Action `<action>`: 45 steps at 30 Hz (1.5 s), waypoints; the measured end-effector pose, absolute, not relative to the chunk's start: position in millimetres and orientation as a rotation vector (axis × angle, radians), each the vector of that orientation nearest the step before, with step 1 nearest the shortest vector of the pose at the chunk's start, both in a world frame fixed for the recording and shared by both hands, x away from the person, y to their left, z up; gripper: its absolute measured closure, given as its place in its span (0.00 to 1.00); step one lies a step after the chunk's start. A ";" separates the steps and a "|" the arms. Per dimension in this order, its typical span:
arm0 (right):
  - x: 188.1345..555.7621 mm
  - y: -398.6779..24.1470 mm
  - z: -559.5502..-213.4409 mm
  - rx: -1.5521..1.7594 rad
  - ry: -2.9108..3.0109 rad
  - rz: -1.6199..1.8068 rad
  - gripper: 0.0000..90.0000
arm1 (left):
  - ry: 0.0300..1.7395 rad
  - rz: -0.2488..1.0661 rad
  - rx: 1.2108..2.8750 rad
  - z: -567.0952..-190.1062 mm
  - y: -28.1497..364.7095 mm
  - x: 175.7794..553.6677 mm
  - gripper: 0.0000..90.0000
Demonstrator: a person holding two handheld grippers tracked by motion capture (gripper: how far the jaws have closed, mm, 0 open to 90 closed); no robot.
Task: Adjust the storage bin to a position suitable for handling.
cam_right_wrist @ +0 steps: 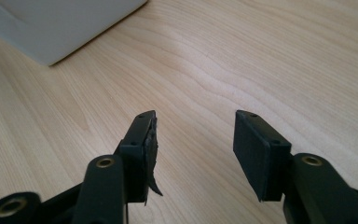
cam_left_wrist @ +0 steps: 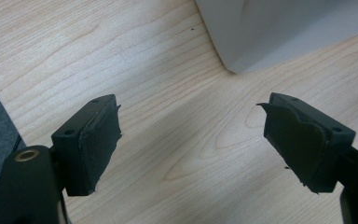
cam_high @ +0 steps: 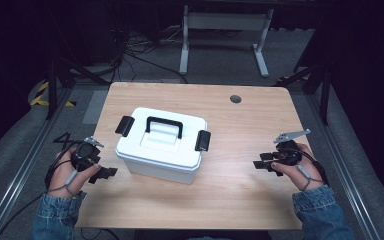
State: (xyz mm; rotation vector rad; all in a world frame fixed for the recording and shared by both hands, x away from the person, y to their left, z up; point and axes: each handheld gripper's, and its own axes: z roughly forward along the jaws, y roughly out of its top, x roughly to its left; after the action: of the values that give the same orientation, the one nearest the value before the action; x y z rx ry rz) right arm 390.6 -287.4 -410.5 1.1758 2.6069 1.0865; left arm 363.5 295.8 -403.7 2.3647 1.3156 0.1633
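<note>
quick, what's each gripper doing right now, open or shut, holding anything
left gripper: open, holding nothing, over the table near the white box.
right gripper: open, holding nothing, over bare table.

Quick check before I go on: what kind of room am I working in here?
Most likely a lab or recording studio, not a home. A bare wooden table stands among dark surroundings, loose cables run across the grey floor behind it, and black-and-yellow hazard tape marks the floor at the left.

Box (cam_high: 161, 145): I see it on the bench (cam_high: 240, 180), just left of centre.
Left gripper (cam_high: 106, 173): at the box's 8 o'clock, near.
Right gripper (cam_high: 263, 161): at its 3 o'clock, well apart.
</note>
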 end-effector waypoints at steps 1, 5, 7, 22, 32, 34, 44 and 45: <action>390.4 -287.1 -410.0 1.167 2.605 1.089 0.56 | 1.316 0.160 2.358 -403.5 295.4 363.2 0.22; 389.1 -286.5 -407.9 1.165 2.605 1.097 0.54 | 1.311 0.155 2.353 -401.7 295.5 363.0 0.21; 388.8 -285.3 -406.7 1.145 2.603 1.107 0.54 | 1.311 0.148 2.349 -401.0 295.9 362.8 0.21; 389.9 -258.7 -378.8 1.005 2.622 1.160 0.53 | 1.329 0.145 2.336 -398.5 299.7 361.7 0.23; 395.4 -234.7 -348.9 0.902 2.648 1.158 0.53 | 1.331 0.141 2.339 -398.7 300.1 362.1 0.23; 396.9 -229.8 -344.4 0.887 2.655 1.160 0.53 | 1.331 0.142 2.340 -398.7 299.9 362.1 0.23; 408.0 -207.5 -321.1 0.844 2.648 1.169 0.53 | 1.326 0.146 2.345 -399.5 301.2 362.1 0.23; 409.2 -204.5 -319.1 0.840 2.649 1.169 0.53 | 1.324 0.146 2.344 -399.3 301.1 362.3 0.23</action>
State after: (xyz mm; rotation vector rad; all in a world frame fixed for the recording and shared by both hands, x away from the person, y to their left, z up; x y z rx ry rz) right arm 409.2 -204.5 -319.1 0.8396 2.6489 1.1692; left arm 362.3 301.1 -399.3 2.3442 1.3241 0.1465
